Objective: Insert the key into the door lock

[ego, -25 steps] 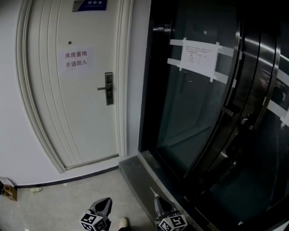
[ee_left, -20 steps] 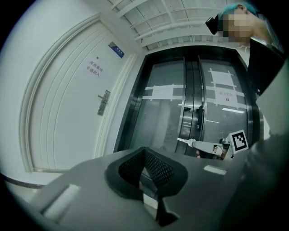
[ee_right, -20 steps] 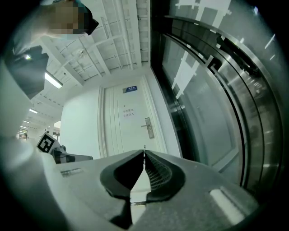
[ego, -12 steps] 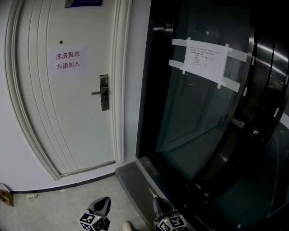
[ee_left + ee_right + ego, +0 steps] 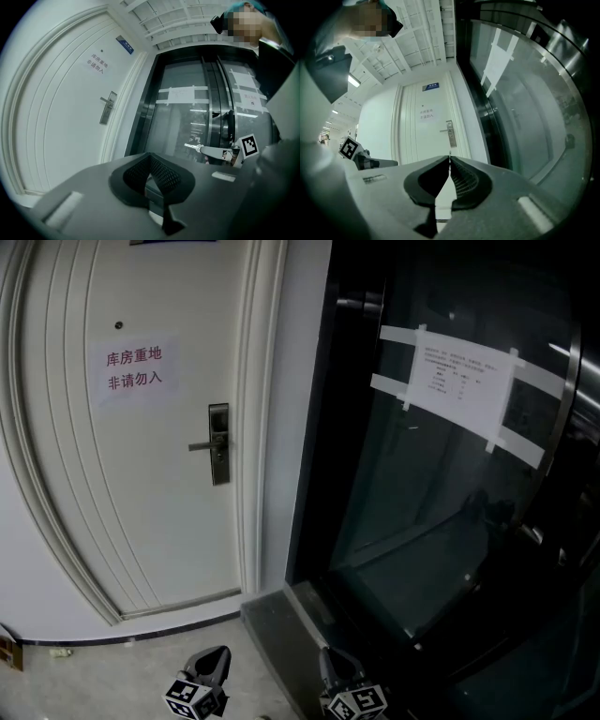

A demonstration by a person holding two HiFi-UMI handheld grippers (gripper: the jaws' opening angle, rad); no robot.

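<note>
The right gripper is clamped on the key — its silver blade sticks out past the tips, aimed at the white door. The left gripper has its jaws pressed together with nothing between them. The door lock sits mid-left in the head view, lever pointing left, below a paper sign. Both grippers are low at the bottom edge — well apart from the lock. A dark glass door with a taped notice fills the right.

wall: white | floor: grey | glass panel: dark, taped notice
</note>
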